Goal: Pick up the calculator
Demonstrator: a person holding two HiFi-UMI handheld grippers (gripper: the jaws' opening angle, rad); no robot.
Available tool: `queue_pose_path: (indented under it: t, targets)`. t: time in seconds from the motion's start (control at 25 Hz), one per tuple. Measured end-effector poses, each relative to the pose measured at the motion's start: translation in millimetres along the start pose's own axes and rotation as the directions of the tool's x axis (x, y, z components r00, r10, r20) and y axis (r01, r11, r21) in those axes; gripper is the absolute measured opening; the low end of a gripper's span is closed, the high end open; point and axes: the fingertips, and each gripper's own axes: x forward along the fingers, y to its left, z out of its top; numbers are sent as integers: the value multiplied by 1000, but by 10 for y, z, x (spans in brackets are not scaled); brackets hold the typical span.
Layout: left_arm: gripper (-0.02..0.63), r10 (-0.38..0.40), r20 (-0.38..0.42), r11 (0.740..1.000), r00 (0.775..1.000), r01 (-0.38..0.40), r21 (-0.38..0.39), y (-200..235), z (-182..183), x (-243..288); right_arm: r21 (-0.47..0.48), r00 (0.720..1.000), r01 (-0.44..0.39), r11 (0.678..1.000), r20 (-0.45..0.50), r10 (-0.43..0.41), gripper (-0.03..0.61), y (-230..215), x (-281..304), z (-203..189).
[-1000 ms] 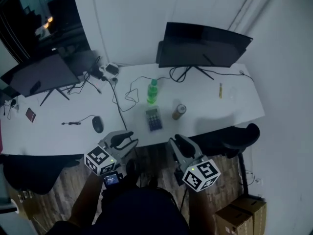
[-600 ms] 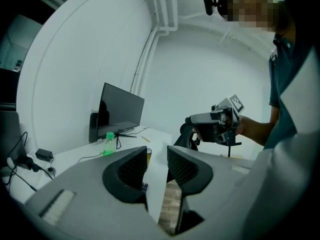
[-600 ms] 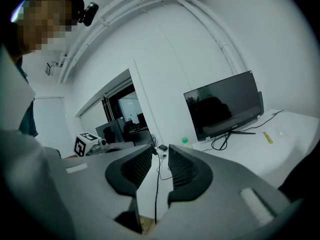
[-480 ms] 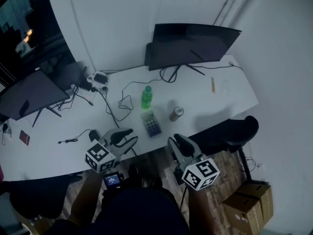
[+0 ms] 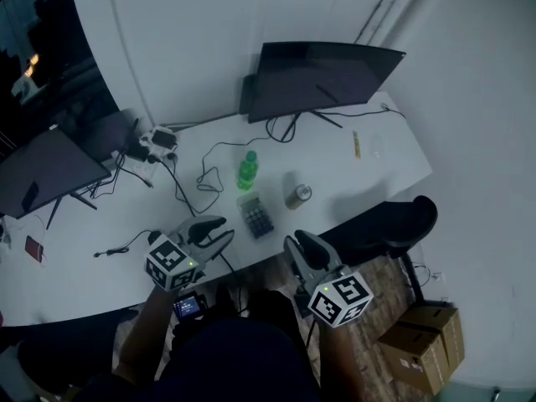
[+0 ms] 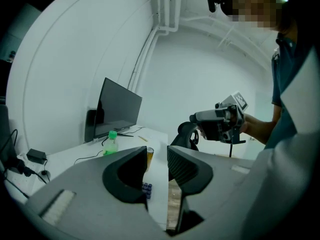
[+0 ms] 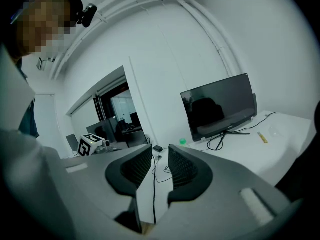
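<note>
Approach stage: calculator not yet taken.
Calculator (image 5: 257,217) lies flat near the front edge of the surface (image 5: 377,170), before the bottle (image 5: 246,170). Left claw (image 5: 213,233) and right claw (image 5: 300,241) hang released and empty, short of it, likely parted ready for the grasp.

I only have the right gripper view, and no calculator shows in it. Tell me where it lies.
Observer: In the head view the calculator lies flat near the front edge of the desk, on the person's side of the green bottle.
Operator: Report the left gripper's state.
Observer: In its own view the left gripper has its jaws apart with nothing gripped. The calculator's keys show through the gap, beyond them.
</note>
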Motion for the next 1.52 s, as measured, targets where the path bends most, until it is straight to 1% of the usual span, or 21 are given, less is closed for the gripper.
queue_pose_path:
  t: [0.08,0.2,0.32,0.48,0.72,1.08,1.24,1.52]
  targets:
    - [123,9,-3,1000,1000,-9,-22,43,-49,23,2,1000,-1,1000,-18,1,84,-32,20,-20]
    - [123,21,-24,999,999,-22,-27,157,-95,91,7,1000,-6,1000,-22,6,84,-168,136,20]
    - [123,49,-40,998,998,-51,-40,284,-129,82,8,998,-54,999,-44,54,84,-189,335,30]
    - [123,121,-54,990,991,-124,-69,538,-174,76,-8,991,-125,992,-53,124,84,-202,593,179]
    - [123,159,-67,979,985,-166,-122,726,-235,323,2,980,-163,987,-115,162,84,-485,830,174]
    - [123,168,-120,966,978,-187,-177,919,-453,692,33,964,-203,979,-167,206,84,-732,1094,77]
    - [124,162,-143,965,976,-187,-184,986,-527,852,42,963,-197,979,-177,202,84,-872,1102,59]
    - [124,151,-176,959,973,-187,-212,1021,-699,1012,83,960,-177,981,-203,190,84,-1057,1048,-110]
